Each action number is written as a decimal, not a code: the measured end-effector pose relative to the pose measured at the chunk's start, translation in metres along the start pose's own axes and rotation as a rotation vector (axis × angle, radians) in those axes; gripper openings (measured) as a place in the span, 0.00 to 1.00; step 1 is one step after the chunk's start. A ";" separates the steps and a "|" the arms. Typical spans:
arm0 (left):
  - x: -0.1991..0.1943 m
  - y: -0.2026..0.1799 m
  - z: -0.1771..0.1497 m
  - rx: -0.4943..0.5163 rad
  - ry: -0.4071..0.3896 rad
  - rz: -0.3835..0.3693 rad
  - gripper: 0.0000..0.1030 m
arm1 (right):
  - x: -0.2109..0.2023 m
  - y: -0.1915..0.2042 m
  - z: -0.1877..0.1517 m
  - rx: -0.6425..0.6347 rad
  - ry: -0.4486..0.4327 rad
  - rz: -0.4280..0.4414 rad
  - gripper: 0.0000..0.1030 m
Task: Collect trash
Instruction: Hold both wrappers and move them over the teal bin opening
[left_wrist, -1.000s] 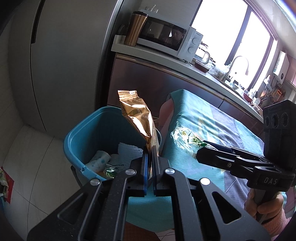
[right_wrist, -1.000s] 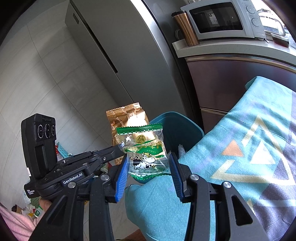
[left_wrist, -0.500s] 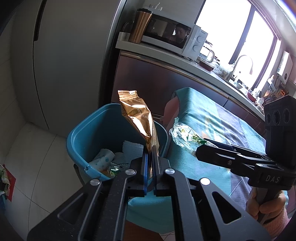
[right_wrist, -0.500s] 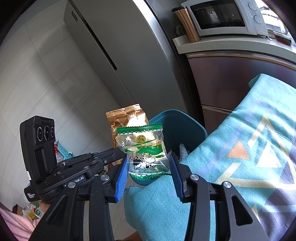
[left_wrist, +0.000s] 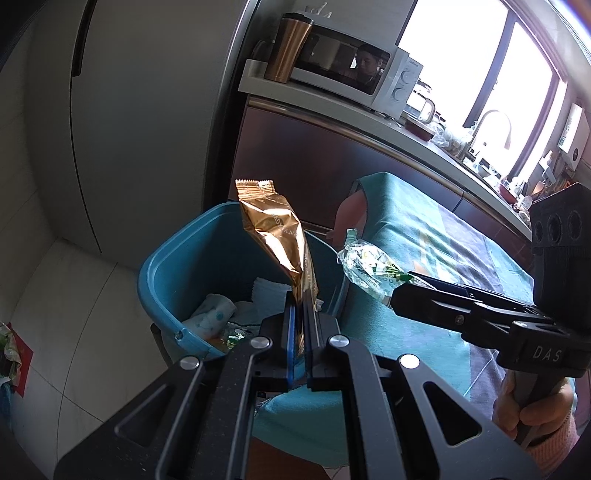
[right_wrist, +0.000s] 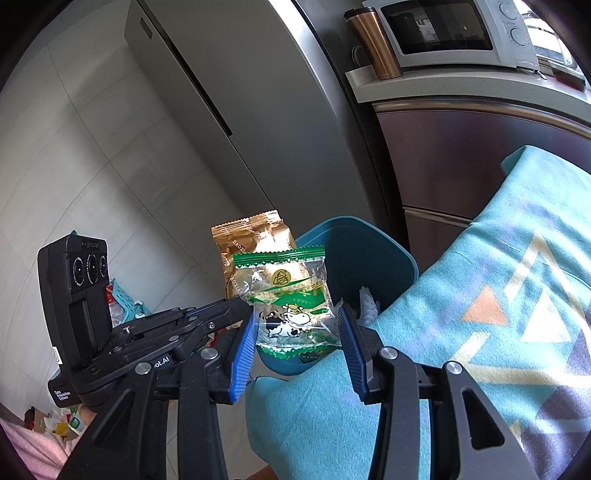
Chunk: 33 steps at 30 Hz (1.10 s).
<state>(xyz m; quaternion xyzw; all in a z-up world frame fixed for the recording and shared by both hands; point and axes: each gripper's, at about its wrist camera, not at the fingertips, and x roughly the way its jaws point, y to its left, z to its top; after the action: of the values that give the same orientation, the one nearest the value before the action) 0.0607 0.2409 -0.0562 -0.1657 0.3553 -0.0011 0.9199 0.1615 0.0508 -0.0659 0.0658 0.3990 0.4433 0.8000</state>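
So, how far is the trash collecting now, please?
Done: the blue bin already holds tissue and small wrappers. In hand: the left gripper is shut on a gold snack packet above the bin, and the right gripper holds a clear green-edged wrapper beside the rim. Left: release both into the bin. Whether more trash lies on the teal cloth I cannot tell.

The black body of the right gripper (left_wrist: 546, 352) has the white letters "DAS" on its side. The black body of the left gripper (right_wrist: 162, 363) shows "ot.AI" in white, with the start hidden, and a small label reading "Data Acquisition System". The shiny gold snack packet (right_wrist: 255, 240) carries dark letters starting "DAO", the rest too crumpled to read.
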 end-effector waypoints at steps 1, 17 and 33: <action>0.001 0.001 0.000 -0.001 0.001 0.001 0.04 | 0.000 0.000 0.000 0.000 0.001 0.000 0.40; 0.010 0.007 -0.001 -0.002 0.016 0.034 0.04 | 0.012 0.000 0.004 0.016 0.021 -0.003 0.41; 0.027 0.016 -0.002 -0.015 0.046 0.074 0.04 | 0.025 0.004 0.005 0.023 0.045 -0.031 0.41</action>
<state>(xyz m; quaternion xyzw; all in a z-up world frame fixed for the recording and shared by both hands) 0.0780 0.2524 -0.0805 -0.1593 0.3824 0.0316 0.9096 0.1699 0.0732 -0.0752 0.0589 0.4230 0.4274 0.7968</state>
